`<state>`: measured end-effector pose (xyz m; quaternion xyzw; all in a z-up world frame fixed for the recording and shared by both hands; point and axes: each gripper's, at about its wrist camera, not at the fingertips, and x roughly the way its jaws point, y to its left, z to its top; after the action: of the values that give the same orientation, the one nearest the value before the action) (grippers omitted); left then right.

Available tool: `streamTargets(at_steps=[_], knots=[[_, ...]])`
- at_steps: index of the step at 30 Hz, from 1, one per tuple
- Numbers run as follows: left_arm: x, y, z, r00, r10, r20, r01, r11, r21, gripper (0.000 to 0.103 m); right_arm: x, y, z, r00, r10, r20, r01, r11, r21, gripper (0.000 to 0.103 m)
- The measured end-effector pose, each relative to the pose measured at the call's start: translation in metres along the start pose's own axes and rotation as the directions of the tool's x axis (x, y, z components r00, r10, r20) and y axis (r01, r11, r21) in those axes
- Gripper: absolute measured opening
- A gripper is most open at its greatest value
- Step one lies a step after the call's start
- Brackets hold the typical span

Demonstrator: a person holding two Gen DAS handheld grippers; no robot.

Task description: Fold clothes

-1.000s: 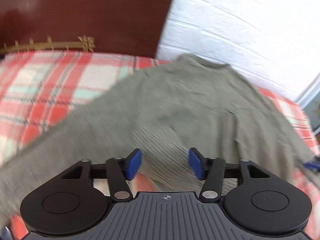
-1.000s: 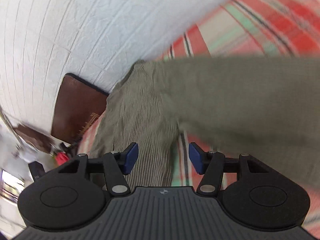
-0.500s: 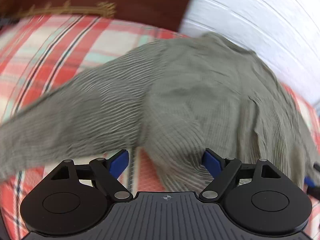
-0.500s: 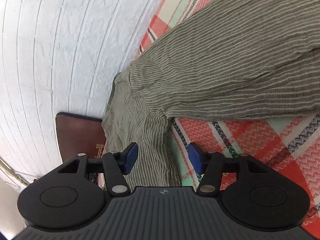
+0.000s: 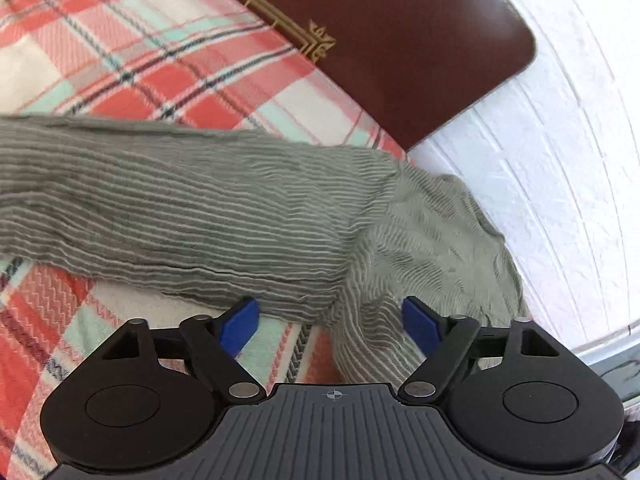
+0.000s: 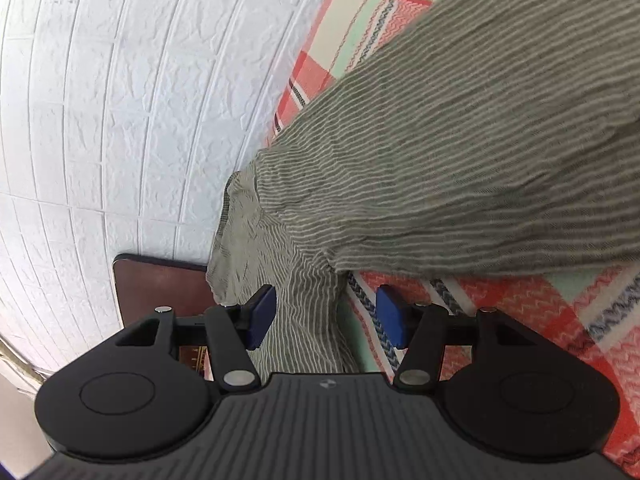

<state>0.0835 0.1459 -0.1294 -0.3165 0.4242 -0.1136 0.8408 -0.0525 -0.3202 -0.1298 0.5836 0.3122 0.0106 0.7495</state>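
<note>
Clearly the striped shirt (image 5: 224, 208) is the thing to be folded: a grey-green garment with fine pale stripes, lying spread on the bed over a plaid blanket (image 5: 132, 52) of red, cream and mint. One sleeve stretches out sideways across the blanket, and the body runs off toward the white brick wall (image 5: 560, 160), near the dark wooden headboard (image 5: 400, 40). In the right wrist view the same shirt (image 6: 480, 140) shows a sleeve sweeping up and away, with the side of the body running down between the tongs.

I judge the cloth thin, light and limp: it wrinkles freely, so it should drape and sag rather than hold a shape, and it may drag on the woven blanket. A pinch on a seam or doubled edge, such as the underarm junction or the side hem, looks the safest hold; a single loose layer could slip out.

The left tongs (image 5: 330, 320) stand wide apart and grip nothing, tipped downward over the armpit region, the cloth lying between and below the blue pads (image 5: 418, 324). The right tongs (image 6: 326, 316) are also parted, less widely, straddling the strip of fabric at the shirt's side without pressing on it, and likewise angled down toward the bed.
</note>
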Motion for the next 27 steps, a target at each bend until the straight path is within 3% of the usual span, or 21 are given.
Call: streamTargets(at_steps=[3, 6, 9, 13, 19, 20, 21, 23, 24, 27], knots=[[0.001, -0.006, -0.001, 1.000, 0.031, 0.000, -0.031, 0.999, 0.045, 0.083, 0.004, 0.005, -0.002, 1.000, -0.014, 0.012, 0.014, 1.000, -0.010, 0.060], [-0.008, 0.001, -0.004, 1.000, 0.025, -0.003, -0.025, 1.000, 0.014, 0.080, 0.000, 0.003, -0.002, 1.000, -0.009, 0.012, 0.009, 1.000, 0.027, 0.060], [-0.020, 0.021, -0.006, 1.000, 0.012, 0.020, -0.010, 0.997, -0.078, 0.077, -0.010, -0.007, -0.001, 1.000, 0.000, 0.004, 0.000, 0.998, 0.057, 0.060], [-0.027, 0.043, -0.005, 0.995, 0.010, 0.095, 0.014, 0.970, -0.243, 0.074, -0.014, -0.010, 0.001, 1.000, -0.001, 0.006, 0.000, 0.998, 0.063, 0.059], [-0.006, 0.025, 0.004, 0.989, 0.072, 0.126, -0.051, 0.984, -0.169, 0.071, -0.004, 0.001, 0.002, 0.999, -0.019, 0.038, 0.019, 1.000, 0.014, 0.059], [-0.002, 0.021, 0.005, 0.988, 0.086, 0.125, -0.066, 0.986, -0.154, 0.029, -0.002, 0.003, 0.002, 0.999, -0.025, 0.044, 0.025, 1.000, 0.008, 0.059], [0.002, 0.019, 0.006, 0.989, 0.101, 0.111, -0.085, 0.987, -0.140, 0.000, -0.001, 0.006, 0.003, 0.998, -0.044, 0.043, 0.044, 0.999, -0.010, 0.054], [0.001, 0.018, 0.009, 0.983, 0.128, 0.130, -0.111, 0.985, -0.134, 0.000, 0.001, 0.011, 0.005, 0.996, -0.080, 0.042, 0.082, 0.996, -0.046, 0.011], [-0.003, 0.018, 0.012, 0.977, 0.145, 0.157, -0.125, 0.983, -0.131, 0.000, 0.000, 0.014, 0.006, 0.994, -0.097, 0.047, 0.100, 0.993, -0.066, 0.001], [-0.023, 0.022, 0.026, 0.939, 0.226, 0.259, -0.206, 0.973, -0.101, 0.000, -0.018, 0.021, 0.016, 0.984, -0.120, 0.128, 0.137, 0.981, -0.135, 0.000]])
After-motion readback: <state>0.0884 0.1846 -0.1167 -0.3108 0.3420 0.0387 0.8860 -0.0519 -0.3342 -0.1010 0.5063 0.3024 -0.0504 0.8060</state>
